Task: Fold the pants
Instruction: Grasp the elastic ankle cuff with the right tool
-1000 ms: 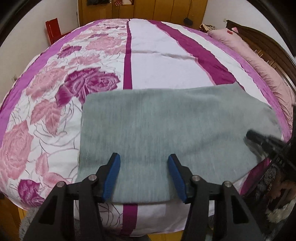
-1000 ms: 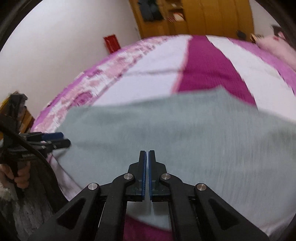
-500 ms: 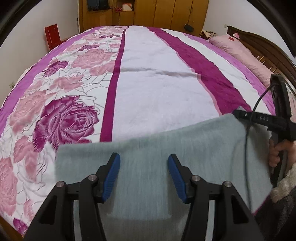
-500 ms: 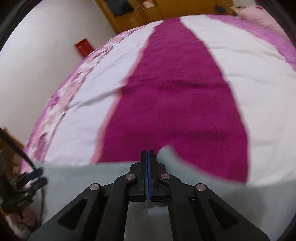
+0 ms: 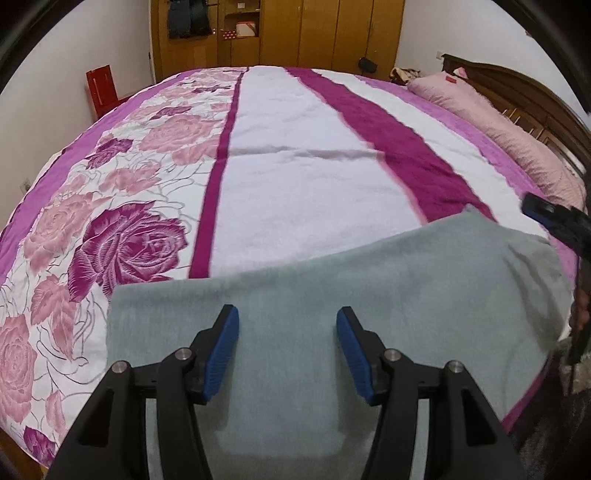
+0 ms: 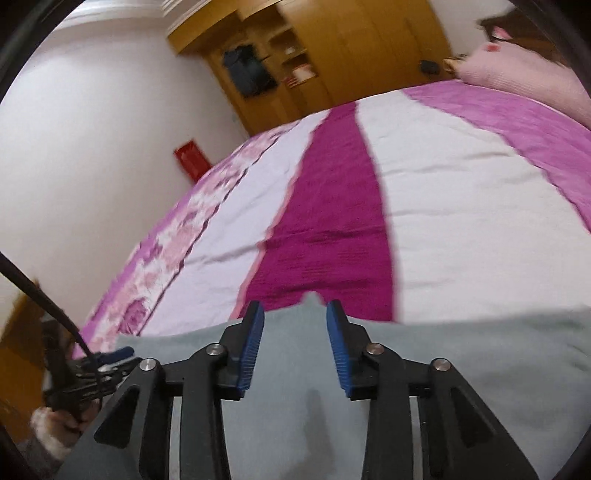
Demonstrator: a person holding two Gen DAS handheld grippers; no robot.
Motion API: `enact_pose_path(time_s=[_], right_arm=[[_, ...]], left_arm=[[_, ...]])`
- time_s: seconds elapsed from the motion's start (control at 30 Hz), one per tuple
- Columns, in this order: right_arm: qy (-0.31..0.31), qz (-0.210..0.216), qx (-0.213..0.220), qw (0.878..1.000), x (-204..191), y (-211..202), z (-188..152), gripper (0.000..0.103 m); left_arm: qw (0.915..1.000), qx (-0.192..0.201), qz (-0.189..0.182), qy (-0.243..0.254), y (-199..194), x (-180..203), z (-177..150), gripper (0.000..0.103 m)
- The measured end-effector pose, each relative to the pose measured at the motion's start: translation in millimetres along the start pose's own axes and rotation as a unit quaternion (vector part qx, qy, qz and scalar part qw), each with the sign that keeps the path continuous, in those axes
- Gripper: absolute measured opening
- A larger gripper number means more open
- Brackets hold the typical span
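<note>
Red panel [image 5: 103, 88] is seen leaning on the wall at far left, beyond the bed [image 5: 295, 177]. Bed is covered in a spread with pink and purple roses on the left, white and magenta stripes across the middle. Wooden wardrobe [image 5: 303, 33] is seen at the back wall.

Grey pants [image 5: 351, 295] are laid folded flat on the near edge of the bed, as a broad rectangle running from below the big purple rose across to the bed's right side. Far right corner of the pants is slightly raised and rumpled.

Left gripper [image 5: 287, 352] is held above the pants' near left part, its blue pads [image 5: 221, 354] set moderately wide apart; nothing is clamped between them, only cloth is seen underneath.

Right gripper [image 6: 295, 347] is caught in the act of opening, jaws at a narrow-to-medium gap over the pants' [image 6: 443, 369] far edge. A small peak of grey cloth is seen in the gap, not pressed by either pad. In the left view the right gripper [image 5: 554, 221] is seen only partly at the frame's right edge, just beside the rumpled corner.

Pink pillow [image 5: 498, 122] and dark wooden headboard [image 5: 524, 88] are seen at far right.
</note>
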State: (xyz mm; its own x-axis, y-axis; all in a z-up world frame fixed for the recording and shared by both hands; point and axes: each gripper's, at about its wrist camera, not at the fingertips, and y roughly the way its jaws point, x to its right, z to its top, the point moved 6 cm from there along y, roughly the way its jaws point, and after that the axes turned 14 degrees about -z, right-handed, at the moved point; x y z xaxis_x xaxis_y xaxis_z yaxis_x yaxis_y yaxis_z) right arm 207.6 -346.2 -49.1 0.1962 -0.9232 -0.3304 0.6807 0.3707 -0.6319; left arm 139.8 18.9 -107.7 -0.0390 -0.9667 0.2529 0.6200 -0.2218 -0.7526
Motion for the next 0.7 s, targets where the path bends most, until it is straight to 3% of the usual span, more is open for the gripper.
enact_pose_path(time_s=[0.17,0.37,0.43,0.53,0.7], right_arm=[[0.107,-0.04,0.029,0.993,97,-54,-5,0.051],[0.272,-0.008,0.045,0.961,215,-88,-50,0.062],[0.294,-0.01,0.035,0.955,233,-84,-61,0.063],[0.326,0.031,0.002,0.945,242,-66,-80,0.063],[0.326,0.076,-0.021,0.942,228,-58,-99,0.063]], left_arm=[[0.9999,0.01,-0.011,0.005,-4,30,-6,0.058],[0.9986,0.007,-0.03,0.042,-8,82,-20,0.058],[0.998,0.001,-0.04,0.05,-6,98,-22,0.058],[0.9969,-0.01,-0.05,0.06,0,120,-24,0.058],[0.9953,-0.017,-0.053,0.079,4,142,-27,0.058]])
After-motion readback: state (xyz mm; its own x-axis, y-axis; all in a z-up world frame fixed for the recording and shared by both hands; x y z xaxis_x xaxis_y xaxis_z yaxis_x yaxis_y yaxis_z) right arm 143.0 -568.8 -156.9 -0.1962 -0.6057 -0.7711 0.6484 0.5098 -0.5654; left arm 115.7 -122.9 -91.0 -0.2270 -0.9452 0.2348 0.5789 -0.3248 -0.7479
